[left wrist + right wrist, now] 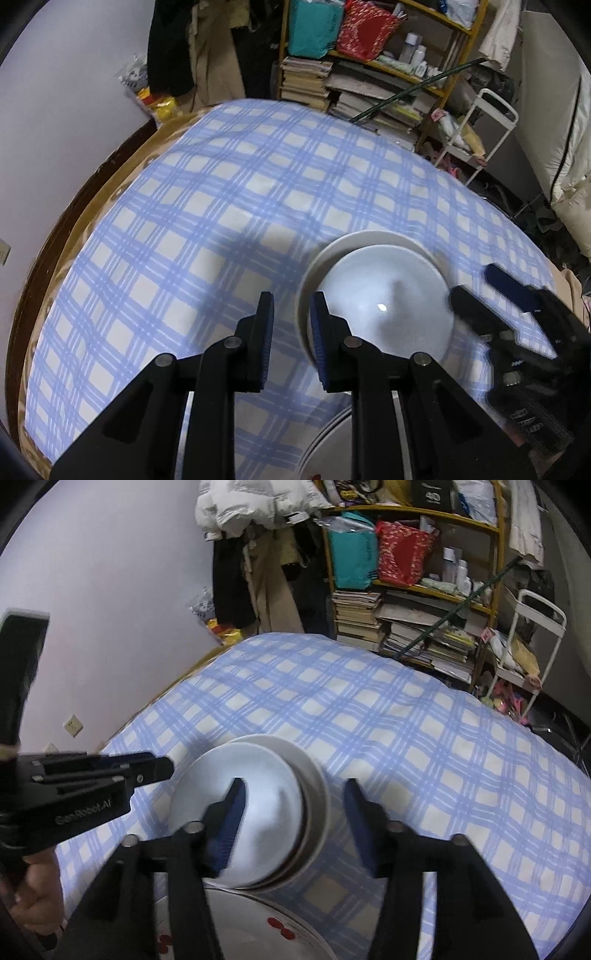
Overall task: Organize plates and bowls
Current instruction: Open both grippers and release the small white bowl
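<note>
bowl (255, 812) sat nested in second bowl (314, 771), centre of frame, on checked cloth (424, 738). right tongs (295, 823) wide, straddling bowl rim, gripping nothing. left tongs (291, 332) narrow, empty, beside bowl. risk: finger (232, 812) inside bowl snagging rim, tipping stack. plate (258, 923) touched stack at bottom, crowding it.

dim indoor light | soft shadows | fisheye warp | slight blur

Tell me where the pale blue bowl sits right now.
The pale blue bowl sits nested in a white bowl on the checked tablecloth, just beyond a red-patterned plate; in the right wrist view it lies under the open right gripper.
</note>
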The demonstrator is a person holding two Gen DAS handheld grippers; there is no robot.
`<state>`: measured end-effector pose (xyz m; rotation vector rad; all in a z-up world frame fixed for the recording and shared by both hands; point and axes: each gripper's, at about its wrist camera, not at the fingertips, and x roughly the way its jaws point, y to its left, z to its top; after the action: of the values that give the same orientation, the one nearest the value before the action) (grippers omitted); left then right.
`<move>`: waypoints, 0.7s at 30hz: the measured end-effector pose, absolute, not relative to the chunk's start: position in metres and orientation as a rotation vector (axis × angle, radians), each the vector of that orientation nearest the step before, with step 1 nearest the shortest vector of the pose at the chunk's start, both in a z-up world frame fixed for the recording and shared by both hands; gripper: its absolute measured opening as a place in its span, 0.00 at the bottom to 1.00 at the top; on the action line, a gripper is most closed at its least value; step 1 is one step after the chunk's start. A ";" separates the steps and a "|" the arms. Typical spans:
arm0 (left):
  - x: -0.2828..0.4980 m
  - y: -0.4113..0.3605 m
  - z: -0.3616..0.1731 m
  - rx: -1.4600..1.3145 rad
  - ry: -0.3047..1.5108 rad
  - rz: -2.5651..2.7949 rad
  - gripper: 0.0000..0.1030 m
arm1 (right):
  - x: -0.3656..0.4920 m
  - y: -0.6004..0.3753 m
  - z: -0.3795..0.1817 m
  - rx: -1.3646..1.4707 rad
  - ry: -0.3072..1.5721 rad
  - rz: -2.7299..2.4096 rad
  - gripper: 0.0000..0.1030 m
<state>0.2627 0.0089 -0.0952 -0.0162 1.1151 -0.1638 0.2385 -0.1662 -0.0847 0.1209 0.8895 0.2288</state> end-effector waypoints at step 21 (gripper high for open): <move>0.275 0.043 -0.118 -0.081 1.240 -0.110 0.68 | 0.247 -0.207 -0.113 0.197 1.042 0.153 1.00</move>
<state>0.2745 0.0434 -0.1184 -0.0808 1.2403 -0.1098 0.2465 -0.2066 -0.1128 0.1970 1.0422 0.1533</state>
